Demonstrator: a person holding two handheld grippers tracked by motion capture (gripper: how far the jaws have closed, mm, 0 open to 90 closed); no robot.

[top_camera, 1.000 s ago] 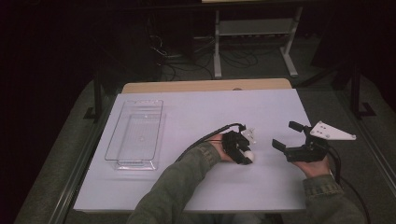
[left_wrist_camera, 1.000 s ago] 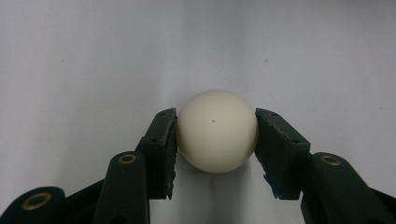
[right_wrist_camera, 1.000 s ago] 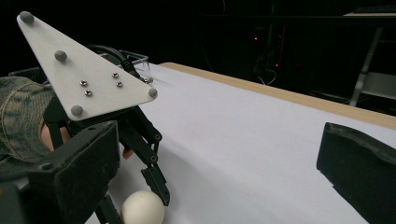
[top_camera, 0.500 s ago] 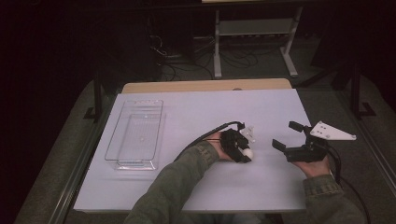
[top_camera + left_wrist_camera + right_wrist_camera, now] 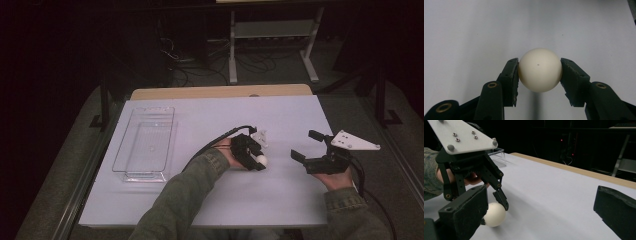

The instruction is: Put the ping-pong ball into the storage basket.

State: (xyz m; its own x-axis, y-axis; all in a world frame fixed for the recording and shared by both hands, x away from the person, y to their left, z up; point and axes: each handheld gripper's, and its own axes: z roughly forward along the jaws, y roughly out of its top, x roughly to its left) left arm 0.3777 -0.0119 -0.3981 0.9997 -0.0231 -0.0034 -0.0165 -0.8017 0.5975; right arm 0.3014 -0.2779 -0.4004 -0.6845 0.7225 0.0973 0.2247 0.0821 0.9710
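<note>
Now: left tongs clamped on white ball

High view: left tongs (image 5: pixel 256 159) sit low on the tabletop (image 5: pixel 200 210), with the white ball (image 5: pixel 261 160) at their tip. Right tongs (image 5: pixel 306 146) are just beside them, jaws spread, nothing between. Clear tray (image 5: pixel 131 172) lies well apart, on the far side of the left tongs.

Left gripper view: ball (image 5: pixel 540 70) between both jaws, touching each pad.

Right gripper view: own jaws wide apart; ball (image 5: pixel 495 216) rests on the tabletop under the left tongs (image 5: pixel 496 206).
</note>
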